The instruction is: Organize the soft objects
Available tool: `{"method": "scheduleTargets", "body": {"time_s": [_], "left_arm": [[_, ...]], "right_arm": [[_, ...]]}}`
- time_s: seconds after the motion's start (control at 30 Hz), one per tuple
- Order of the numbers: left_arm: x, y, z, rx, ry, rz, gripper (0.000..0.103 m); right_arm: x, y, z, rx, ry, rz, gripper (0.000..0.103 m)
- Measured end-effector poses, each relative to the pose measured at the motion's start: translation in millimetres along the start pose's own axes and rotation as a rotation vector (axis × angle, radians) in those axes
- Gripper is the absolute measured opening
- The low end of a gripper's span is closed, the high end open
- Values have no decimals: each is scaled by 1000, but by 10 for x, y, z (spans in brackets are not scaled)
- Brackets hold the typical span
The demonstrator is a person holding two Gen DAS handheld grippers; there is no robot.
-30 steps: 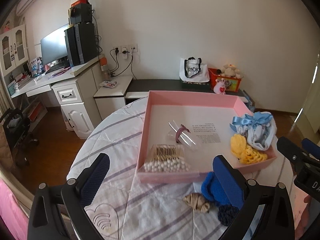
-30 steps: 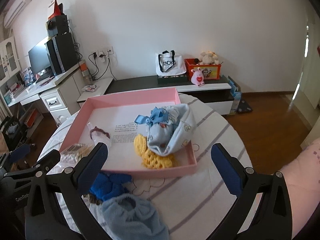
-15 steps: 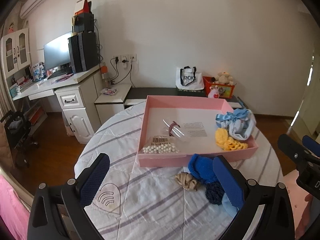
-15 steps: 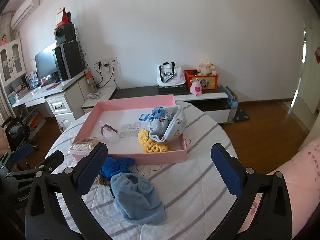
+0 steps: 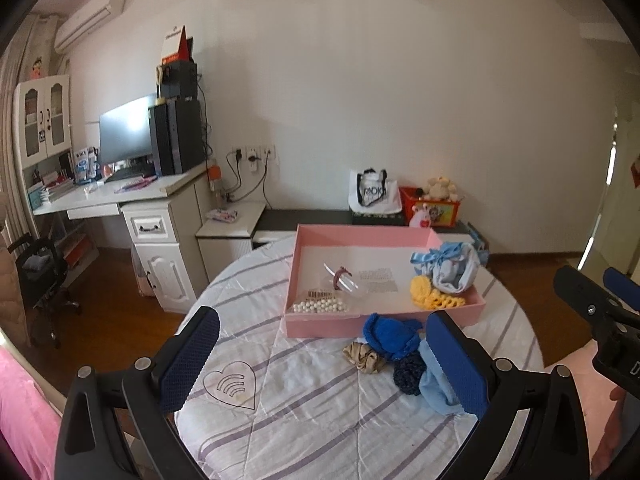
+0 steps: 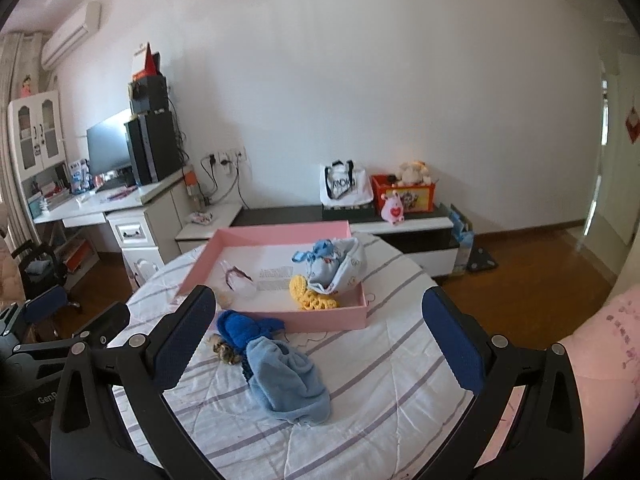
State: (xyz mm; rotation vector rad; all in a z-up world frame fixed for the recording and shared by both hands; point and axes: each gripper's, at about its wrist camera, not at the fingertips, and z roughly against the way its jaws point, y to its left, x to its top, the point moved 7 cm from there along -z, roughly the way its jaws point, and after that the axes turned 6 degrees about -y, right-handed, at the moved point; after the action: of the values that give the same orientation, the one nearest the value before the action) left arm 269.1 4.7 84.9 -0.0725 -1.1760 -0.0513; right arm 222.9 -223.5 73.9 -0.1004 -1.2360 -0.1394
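A pink tray (image 5: 384, 324) (image 6: 320, 316) stands on the round striped table. In it lie a pale blue baby bonnet (image 5: 452, 270) (image 6: 336, 266), a yellow crochet piece (image 5: 434, 298) (image 6: 314, 298), a bag of white beads (image 5: 320, 306) and a clear packet with a maroon hair tie (image 5: 340, 278). In front of the tray lie a royal blue knit item (image 5: 390, 336) (image 6: 244, 326), a beige scrunchie (image 5: 362, 358) (image 6: 224, 350), a dark blue scrunchie (image 5: 408, 372) and a light blue fleece piece (image 6: 286, 382) (image 5: 436, 388). My left gripper (image 5: 320, 364) and right gripper (image 6: 320, 344) are open, empty and held above the table's near side.
The table edge (image 5: 188, 364) drops to a wooden floor on all sides. A white desk (image 5: 120, 200) with monitor stands at the left. A low cabinet (image 6: 400, 228) with a bag and toys lines the far wall. A pink sleeve (image 6: 600, 340) is at the right.
Both grippers have pulled back and up from the tray, so the whole table and room show. Both stay open and empty. The objects have not moved.
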Motion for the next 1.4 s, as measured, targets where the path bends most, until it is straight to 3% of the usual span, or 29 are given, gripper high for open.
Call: {"method": "scheduleTargets", "body": {"time_s": [0.3, 0.63, 1.4], "left_arm": [[33, -64, 558, -27, -107, -13, 103], [29, -109, 916, -28, -183, -15, 103], [14, -144, 918, -9, -204, -15, 103]], "right_arm": [[170, 112, 441, 33, -103, 28, 103], [277, 127, 783, 34, -191, 43, 103], [282, 134, 848, 31, -204, 62, 103]]}}
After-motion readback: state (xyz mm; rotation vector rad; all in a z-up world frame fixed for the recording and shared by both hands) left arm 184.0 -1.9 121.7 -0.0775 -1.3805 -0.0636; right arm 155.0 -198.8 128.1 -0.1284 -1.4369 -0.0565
